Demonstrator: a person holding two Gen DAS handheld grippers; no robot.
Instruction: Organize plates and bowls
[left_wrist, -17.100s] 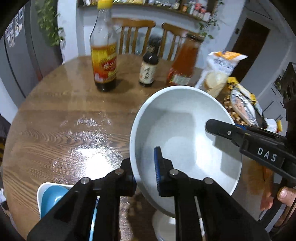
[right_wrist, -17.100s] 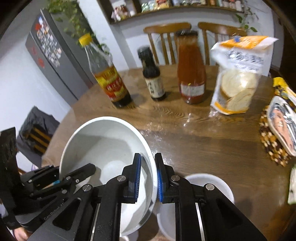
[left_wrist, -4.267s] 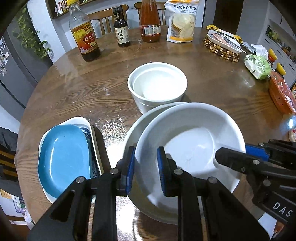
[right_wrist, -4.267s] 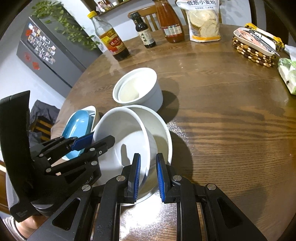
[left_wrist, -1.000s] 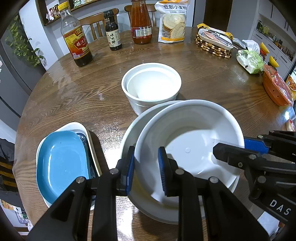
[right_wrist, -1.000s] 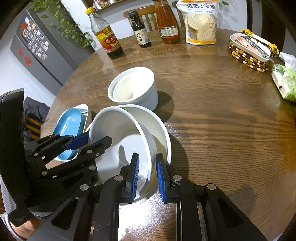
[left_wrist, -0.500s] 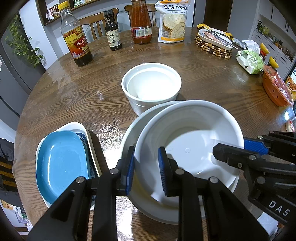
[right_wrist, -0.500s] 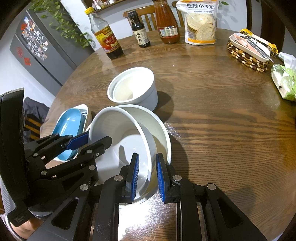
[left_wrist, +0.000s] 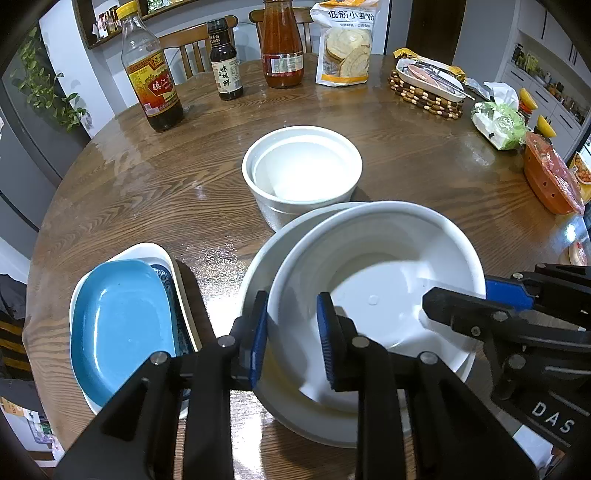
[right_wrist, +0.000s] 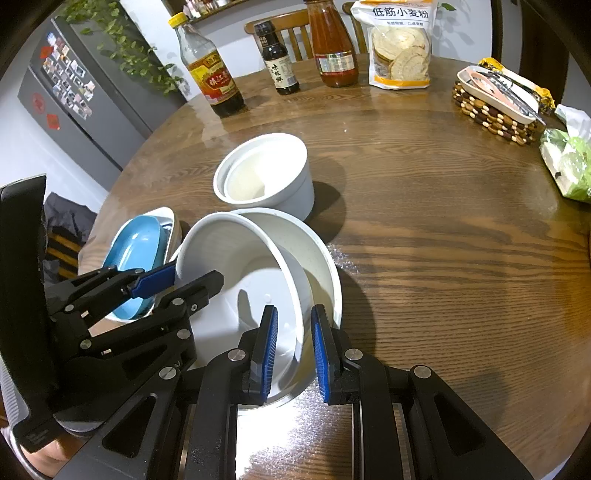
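Nearest the cameras, a wide white ceramic bowl (left_wrist: 373, 295) is held by its rim from two sides. The left gripper (left_wrist: 291, 332) is closed on the near rim, one blue-padded finger outside the wall and one inside. The right gripper (right_wrist: 291, 343) is pinched on the opposite rim in the same way. The bowl is tilted and sits partly inside a second wide white bowl (right_wrist: 317, 254) that rests on the round brown wooden table (right_wrist: 443, 240).

The step in hand appears to be nesting the held bowl into the one beneath. The next move would call for the bowl to be levelled and lowered until seated, and only then for both grips to be released.

Just to the left, a blue oval plate (left_wrist: 118, 328) is stacked in a white oval dish (left_wrist: 162, 254). Just beyond the bowls, a deep white straight-sided bowl (left_wrist: 303, 173) stands with a smaller one nested inside.

At the far edge are set a vinegar bottle (left_wrist: 151, 70), a small dark sauce bottle (left_wrist: 223, 62), a red sauce bottle (left_wrist: 281, 44) and a flour bag (left_wrist: 345, 44). Behind are wooden chairs, a grey fridge (right_wrist: 85, 88) and trailing greenery.
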